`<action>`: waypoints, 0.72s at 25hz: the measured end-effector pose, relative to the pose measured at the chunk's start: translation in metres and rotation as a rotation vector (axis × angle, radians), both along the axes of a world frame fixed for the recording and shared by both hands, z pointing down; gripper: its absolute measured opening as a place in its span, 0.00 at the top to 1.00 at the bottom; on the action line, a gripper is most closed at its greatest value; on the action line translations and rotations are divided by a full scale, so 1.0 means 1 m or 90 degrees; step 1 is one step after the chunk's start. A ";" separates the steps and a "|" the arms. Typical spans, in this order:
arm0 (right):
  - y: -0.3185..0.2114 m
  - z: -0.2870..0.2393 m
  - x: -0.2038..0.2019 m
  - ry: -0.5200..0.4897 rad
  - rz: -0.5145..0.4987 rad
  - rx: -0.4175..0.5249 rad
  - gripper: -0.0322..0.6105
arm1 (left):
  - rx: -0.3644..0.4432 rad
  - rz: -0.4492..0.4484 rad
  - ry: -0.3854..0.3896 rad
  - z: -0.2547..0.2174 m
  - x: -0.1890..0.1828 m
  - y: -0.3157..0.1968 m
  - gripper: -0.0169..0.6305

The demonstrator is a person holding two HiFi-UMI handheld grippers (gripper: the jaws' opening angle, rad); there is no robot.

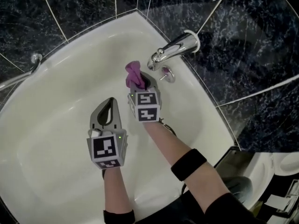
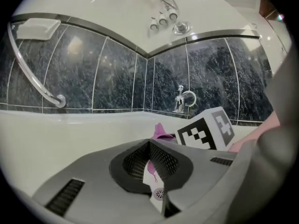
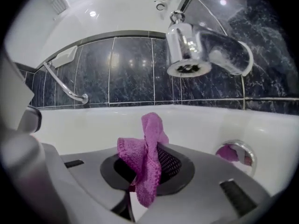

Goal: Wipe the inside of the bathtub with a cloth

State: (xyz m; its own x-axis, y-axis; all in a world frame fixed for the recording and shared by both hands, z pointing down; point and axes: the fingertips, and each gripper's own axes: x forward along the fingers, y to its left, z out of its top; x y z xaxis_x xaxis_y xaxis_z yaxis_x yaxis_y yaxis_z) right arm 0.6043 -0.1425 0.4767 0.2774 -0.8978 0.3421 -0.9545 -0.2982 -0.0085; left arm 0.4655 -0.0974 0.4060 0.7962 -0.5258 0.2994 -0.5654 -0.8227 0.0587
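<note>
The right gripper (image 1: 145, 84) is clamped on a crumpled purple knitted cloth (image 1: 134, 74), which sticks out past its tips just above the centre of the head view. The cloth's long axis runs up the frame towards the wall of the white corner bathtub (image 1: 56, 125). That wall lies just beyond the cloth, below the chrome spout (image 1: 175, 48) and beside the round chrome overflow plate (image 1: 167, 73). Whether cloth and wall touch cannot be told. The left gripper (image 1: 110, 101) sits lower left of the cloth, jaws together on nothing (only tub floor shows past them). The right hand is the nearer one, so the wipe looks like its job.
</note>
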 end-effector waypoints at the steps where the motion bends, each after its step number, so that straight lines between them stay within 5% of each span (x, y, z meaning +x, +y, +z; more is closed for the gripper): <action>1: -0.010 -0.001 0.001 0.003 0.004 0.012 0.81 | -0.003 -0.002 0.001 0.000 -0.001 -0.001 0.97; 9: -0.074 -0.010 0.019 0.010 0.076 0.073 0.81 | -0.021 -0.047 0.004 0.000 -0.015 -0.014 0.97; 18: -0.111 -0.025 0.058 0.071 0.081 0.087 0.81 | -0.041 -0.067 0.001 0.004 -0.016 -0.018 0.97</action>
State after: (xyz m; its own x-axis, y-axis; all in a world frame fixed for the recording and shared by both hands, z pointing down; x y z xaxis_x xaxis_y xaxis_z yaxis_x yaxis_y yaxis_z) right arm 0.6628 -0.2535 0.4515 0.4210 -0.8889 0.1806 -0.9064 -0.4197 0.0472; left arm 0.4491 -0.1150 0.4101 0.7384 -0.5862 0.3335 -0.6481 -0.7534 0.1108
